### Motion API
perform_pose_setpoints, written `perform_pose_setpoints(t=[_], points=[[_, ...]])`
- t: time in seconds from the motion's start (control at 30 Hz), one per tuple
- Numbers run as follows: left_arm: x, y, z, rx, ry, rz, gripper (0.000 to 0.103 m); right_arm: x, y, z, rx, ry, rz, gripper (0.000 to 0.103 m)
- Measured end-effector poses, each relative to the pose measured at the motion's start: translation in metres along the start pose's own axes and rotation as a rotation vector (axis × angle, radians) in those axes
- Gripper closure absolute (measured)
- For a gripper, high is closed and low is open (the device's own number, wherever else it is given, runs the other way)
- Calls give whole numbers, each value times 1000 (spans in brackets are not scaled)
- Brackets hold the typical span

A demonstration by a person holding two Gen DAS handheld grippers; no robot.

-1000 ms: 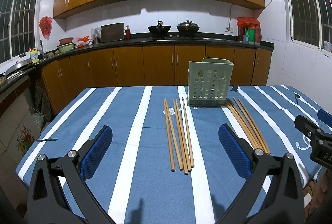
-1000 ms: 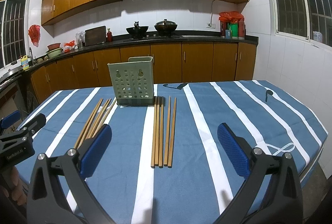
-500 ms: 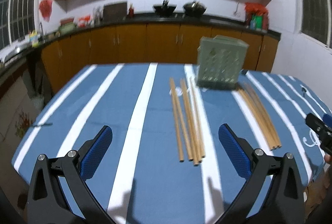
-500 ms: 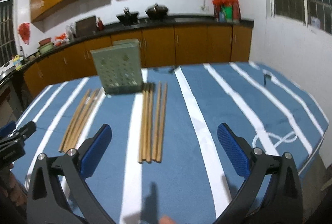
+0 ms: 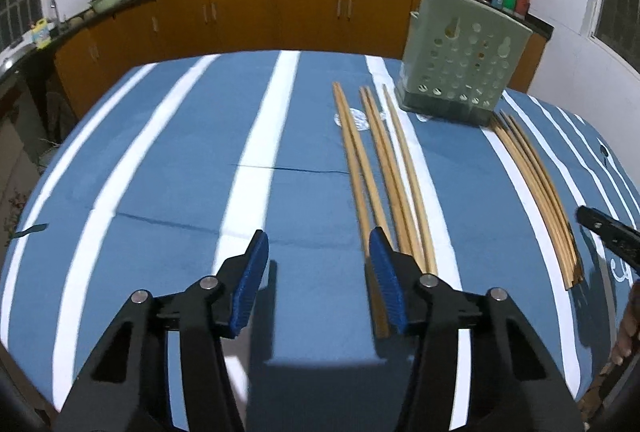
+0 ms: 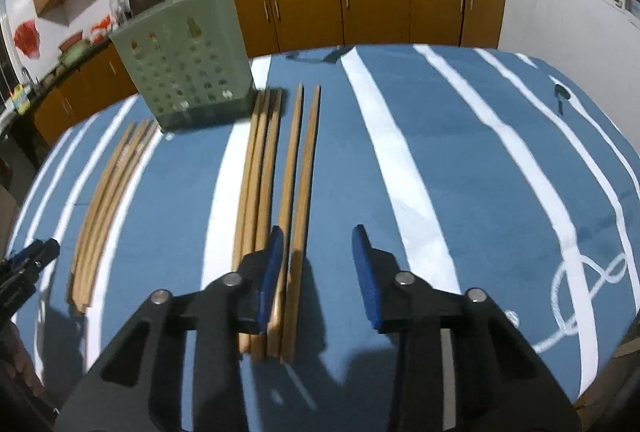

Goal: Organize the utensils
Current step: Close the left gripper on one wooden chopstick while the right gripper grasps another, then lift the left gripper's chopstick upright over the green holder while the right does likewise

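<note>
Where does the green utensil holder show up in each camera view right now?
Left wrist: holder upper right, past the middle chopsticks.
Right wrist: holder upper left, between two chopstick groups.
Shared landmark: the middle chopsticks, lying beside the holder's base in both views.

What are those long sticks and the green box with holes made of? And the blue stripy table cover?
The chopsticks look like wood or bamboo: tan, matte, faintly grained. The green holder seems molded plastic, going by its smooth pale walls and neat punched round holes. The tablecloth looks like woven fabric, since it shows soft creases and no shine. Blur hides finer detail.
</note>
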State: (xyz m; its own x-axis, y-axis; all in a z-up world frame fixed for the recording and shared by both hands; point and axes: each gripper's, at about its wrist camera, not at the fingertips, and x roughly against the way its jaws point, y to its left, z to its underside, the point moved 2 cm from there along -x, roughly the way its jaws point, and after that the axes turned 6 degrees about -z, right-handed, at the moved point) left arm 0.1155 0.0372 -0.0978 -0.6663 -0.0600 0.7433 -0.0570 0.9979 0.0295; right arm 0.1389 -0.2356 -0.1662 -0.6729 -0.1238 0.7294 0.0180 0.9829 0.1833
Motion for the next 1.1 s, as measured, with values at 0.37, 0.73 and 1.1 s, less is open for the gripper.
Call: perform_pose_setpoints(t=[0.37, 0.73, 1.1], points=[[-13, -18, -5, -40, 47, 96, 78, -17, -10, -4, -1, 22, 9, 94], [-22, -17, -11, -69, 69, 68, 91, -19, -10, -6, 15, 20, 17, 91], [-45, 1, -33, -42, 55, 40, 95, -32, -20, -25, 22, 4, 41, 95]])
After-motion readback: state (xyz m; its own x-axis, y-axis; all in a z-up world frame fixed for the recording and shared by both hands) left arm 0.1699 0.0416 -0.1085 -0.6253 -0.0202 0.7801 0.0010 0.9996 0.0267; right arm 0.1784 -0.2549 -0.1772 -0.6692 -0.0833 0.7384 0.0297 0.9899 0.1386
